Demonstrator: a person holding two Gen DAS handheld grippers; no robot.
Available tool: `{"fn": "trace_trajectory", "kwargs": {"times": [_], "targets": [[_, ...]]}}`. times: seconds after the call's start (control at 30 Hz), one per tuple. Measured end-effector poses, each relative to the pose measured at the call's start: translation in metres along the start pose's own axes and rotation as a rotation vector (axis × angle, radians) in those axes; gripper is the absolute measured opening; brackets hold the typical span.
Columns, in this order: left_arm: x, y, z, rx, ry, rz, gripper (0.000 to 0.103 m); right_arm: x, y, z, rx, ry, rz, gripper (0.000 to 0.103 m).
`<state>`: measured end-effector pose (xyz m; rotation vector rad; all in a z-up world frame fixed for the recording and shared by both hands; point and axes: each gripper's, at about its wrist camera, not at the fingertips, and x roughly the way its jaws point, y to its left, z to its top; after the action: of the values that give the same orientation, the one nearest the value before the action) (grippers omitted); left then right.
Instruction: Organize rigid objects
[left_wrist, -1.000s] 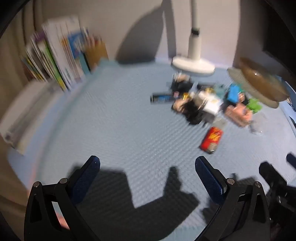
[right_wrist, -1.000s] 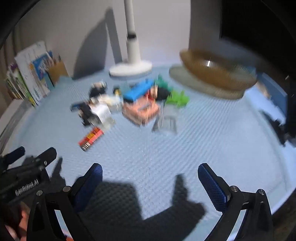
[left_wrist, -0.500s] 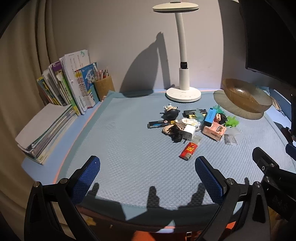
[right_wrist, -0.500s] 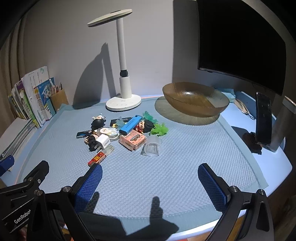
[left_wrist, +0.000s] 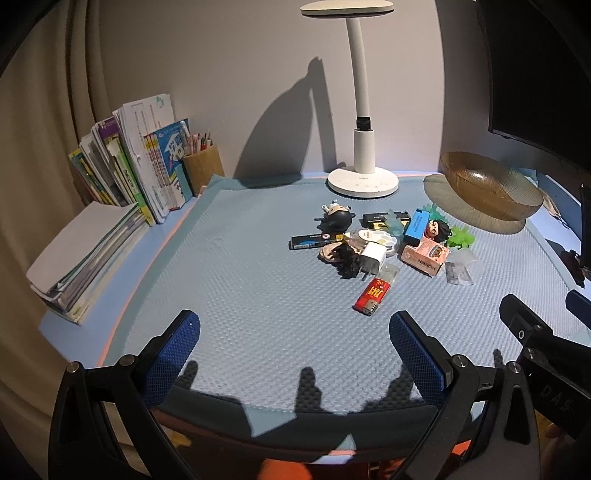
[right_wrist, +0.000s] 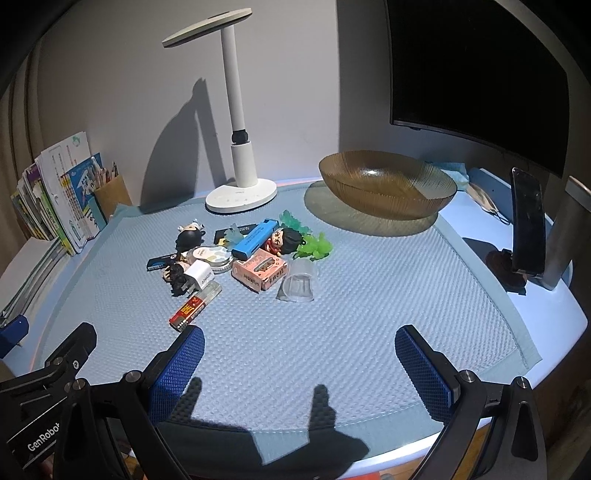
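Hovering over the mat's near edge, we hold the left gripper (left_wrist: 293, 343) and right gripper (right_wrist: 299, 358) spread wide and empty, since nothing is chosen yet. The clutter (right_wrist: 236, 254) sits mid-mat; the amber bowl (right_wrist: 388, 184) waits at the far right corner, probably its destination.

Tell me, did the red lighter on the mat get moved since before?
No. The red lighter lies in the same spot against the white charger and the pink box as half a second ago; only the camera view shifted.
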<state>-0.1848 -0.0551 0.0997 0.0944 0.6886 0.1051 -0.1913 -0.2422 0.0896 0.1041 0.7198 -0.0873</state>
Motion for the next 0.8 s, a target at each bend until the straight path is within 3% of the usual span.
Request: {"fn": "trace_trajectory", "kwargs": {"times": [0.43, 0.8], "targets": [[0.032, 0.047, 0.000, -0.123, 0.062, -0.055, 0.102, 0.013, 0.004, 0.001, -0.004, 0.023, 0.005, 0.103], [0.053, 0.037, -0.004, -0.083, 0.097, -0.192, 0.102, 0.027, 0.011, 0.003, -0.055, 0.036, -0.028, 0.103]]}}
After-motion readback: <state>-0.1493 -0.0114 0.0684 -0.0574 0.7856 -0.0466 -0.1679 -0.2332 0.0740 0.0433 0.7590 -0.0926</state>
